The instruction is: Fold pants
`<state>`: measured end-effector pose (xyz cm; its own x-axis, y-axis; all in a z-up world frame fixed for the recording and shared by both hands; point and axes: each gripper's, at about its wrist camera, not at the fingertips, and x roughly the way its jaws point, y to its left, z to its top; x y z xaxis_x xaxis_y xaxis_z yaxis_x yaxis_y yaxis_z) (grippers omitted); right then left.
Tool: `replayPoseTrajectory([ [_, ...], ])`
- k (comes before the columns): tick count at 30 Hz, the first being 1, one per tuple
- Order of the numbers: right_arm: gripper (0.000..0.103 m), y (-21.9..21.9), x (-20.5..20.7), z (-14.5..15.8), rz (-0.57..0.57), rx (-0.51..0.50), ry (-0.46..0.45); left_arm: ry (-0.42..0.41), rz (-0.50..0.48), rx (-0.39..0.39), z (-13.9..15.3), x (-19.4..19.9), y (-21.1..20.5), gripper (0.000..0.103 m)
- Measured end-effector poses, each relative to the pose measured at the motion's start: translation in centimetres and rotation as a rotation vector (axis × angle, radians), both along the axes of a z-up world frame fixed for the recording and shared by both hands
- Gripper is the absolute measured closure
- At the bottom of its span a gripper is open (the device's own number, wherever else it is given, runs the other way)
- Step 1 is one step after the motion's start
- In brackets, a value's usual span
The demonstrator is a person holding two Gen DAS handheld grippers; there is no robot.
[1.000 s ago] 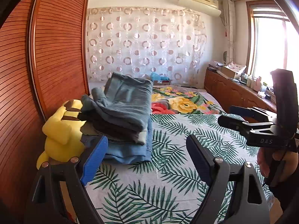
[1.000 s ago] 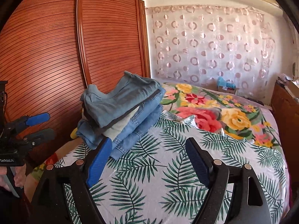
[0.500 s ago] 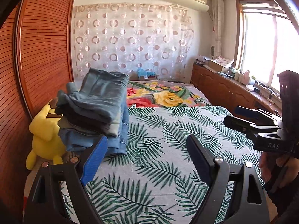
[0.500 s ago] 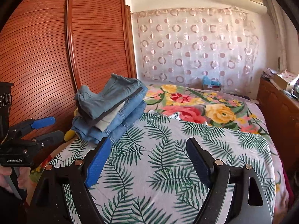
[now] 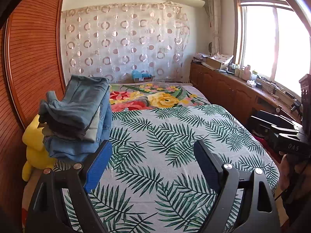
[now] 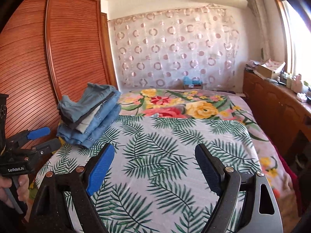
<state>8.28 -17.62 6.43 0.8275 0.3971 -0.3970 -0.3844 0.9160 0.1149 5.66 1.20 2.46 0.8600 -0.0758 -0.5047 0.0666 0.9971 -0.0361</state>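
Note:
A stack of folded jeans and pants lies at the left edge of the bed, on the palm-leaf sheet. My left gripper is open with only the sheet showing between its fingers, and the stack is just beyond its blue left pad. My right gripper is also open and holds nothing, well to the right of the stack. Each gripper appears in the other's view: the right gripper at the right edge, the left gripper at the left edge, each held by a hand.
A slatted wooden wardrobe runs along the bed's left side. A yellow plush toy sits beside the stack. A floral blanket covers the far end. A cluttered wooden cabinet stands under the window on the right.
Both views have swung right and drawn back, so the stack sits farther left and looks smaller in the right wrist view. More of the window and cabinet shows. Both grippers stay open.

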Motion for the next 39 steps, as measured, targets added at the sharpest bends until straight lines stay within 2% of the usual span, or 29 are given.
replayPoseTrajectory([
  [8, 0.017, -2.4, -2.5, 1.1, -0.064, 0.034, -0.022, -0.016, -0.006, 0.019, 1.3, -0.1, -2.0, 0.017],
  [18, 0.016, -2.1, -5.0, 2.3, -0.118, 0.021, -0.072, -0.072, -0.013, 0.000, 4.4, -1.2, -2.5, 0.017],
  [23, 0.012, -2.2, -6.4, 2.9, -0.126, 0.024, -0.105, -0.105, 0.006, 0.020, 5.9, -2.3, -2.3, 0.017],
  [39, 0.006, -2.5, -5.9, 2.4, -0.113, 0.007, -0.119, -0.110, 0.021, 0.031, 6.5, -3.1, -1.8, 0.017],
])
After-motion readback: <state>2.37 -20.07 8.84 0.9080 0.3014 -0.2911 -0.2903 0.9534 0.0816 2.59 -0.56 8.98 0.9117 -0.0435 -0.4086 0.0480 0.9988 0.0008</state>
